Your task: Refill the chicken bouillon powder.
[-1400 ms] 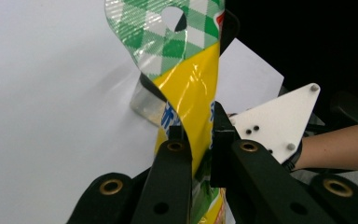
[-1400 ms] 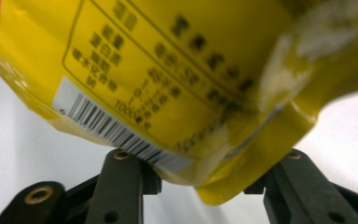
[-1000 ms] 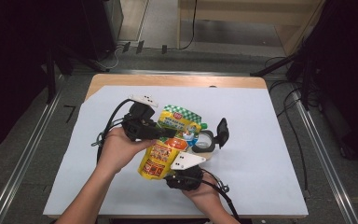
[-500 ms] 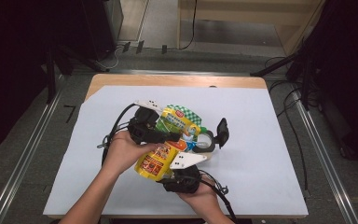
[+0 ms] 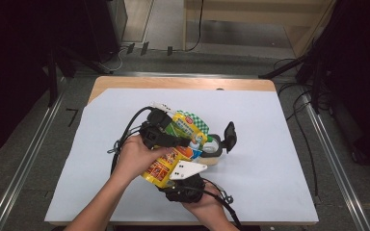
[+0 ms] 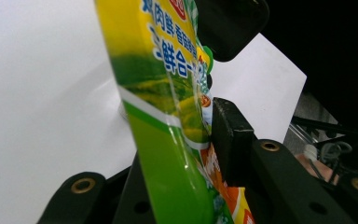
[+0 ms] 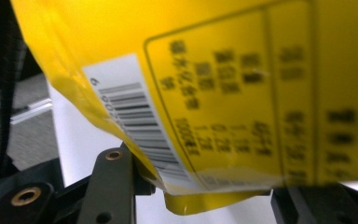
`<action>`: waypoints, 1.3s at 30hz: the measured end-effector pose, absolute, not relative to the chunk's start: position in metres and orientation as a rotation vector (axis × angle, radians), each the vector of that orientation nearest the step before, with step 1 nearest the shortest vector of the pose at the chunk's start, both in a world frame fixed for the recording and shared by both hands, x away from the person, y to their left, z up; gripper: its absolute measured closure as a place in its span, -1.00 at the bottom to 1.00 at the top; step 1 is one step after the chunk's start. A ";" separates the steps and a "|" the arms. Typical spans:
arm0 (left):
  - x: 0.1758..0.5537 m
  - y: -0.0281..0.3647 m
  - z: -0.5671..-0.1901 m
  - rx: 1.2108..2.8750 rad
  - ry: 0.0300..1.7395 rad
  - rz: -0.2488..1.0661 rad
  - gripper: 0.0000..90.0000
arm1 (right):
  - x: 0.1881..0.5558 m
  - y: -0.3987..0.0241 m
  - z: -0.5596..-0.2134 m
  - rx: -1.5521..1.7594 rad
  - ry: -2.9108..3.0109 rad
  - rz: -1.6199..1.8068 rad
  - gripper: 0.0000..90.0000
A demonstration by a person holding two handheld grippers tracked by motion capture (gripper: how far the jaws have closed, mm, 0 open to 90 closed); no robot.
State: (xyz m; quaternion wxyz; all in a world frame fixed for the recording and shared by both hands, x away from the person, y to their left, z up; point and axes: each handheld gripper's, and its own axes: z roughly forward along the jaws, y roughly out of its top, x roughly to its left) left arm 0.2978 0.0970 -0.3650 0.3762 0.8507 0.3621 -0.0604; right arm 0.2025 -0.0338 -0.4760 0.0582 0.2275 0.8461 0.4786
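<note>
A yellow and green printed pouch (image 5: pixel 160 167) is held above the white mat between both grippers. My left gripper (image 5: pixel 185 139) comes in from the left and pinches its green upper part (image 6: pixel 168 140). Its jaws have just been closing with the pouch between them, and one black pad (image 6: pixel 230 140) presses on the foil. My right gripper (image 5: pixel 168 175) reaches up from the near edge. It grips the pouch's yellow bottom with the barcode (image 7: pixel 135 121), in the right gripper view (image 7: pixel 205 189). A hand holds each gripper.
A small round container (image 5: pixel 213 145) with its black lid (image 5: pixel 230 136) flipped up stands on the mat just right of the pouch. The white mat (image 5: pixel 279 144) covers a wooden table (image 5: pixel 183 83). Metal rails run along both sides, and cables lie on the floor.
The left hand and its gripper have shifted a little to the right and down. The pouch's top has moved with it. The right hand has stayed in place.
</note>
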 end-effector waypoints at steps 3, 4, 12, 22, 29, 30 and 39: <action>0.304 0.092 -0.368 2.193 0.960 -0.197 0.73 | 0.200 -0.031 -0.475 0.703 2.558 1.397 0.27; 0.305 0.090 -0.368 2.199 0.970 -0.204 0.73 | 0.200 -0.030 -0.474 0.719 2.565 1.392 0.29; 0.309 0.094 -0.367 2.200 0.982 -0.248 0.46 | 0.208 -0.039 -0.474 0.784 2.559 1.479 0.35; 0.306 0.095 -0.363 2.204 1.016 -0.207 0.67 | 0.213 -0.042 -0.472 0.821 2.568 1.551 0.32; 0.305 0.086 -0.356 2.220 1.046 -0.155 0.78 | 0.213 -0.036 -0.465 0.774 2.569 1.476 0.24; 0.305 0.084 -0.356 2.225 1.051 -0.149 0.79 | 0.214 -0.035 -0.464 0.777 2.582 1.464 0.23; 0.306 0.081 -0.355 2.232 1.048 -0.130 0.77 | 0.217 -0.031 -0.463 0.820 2.569 1.458 0.31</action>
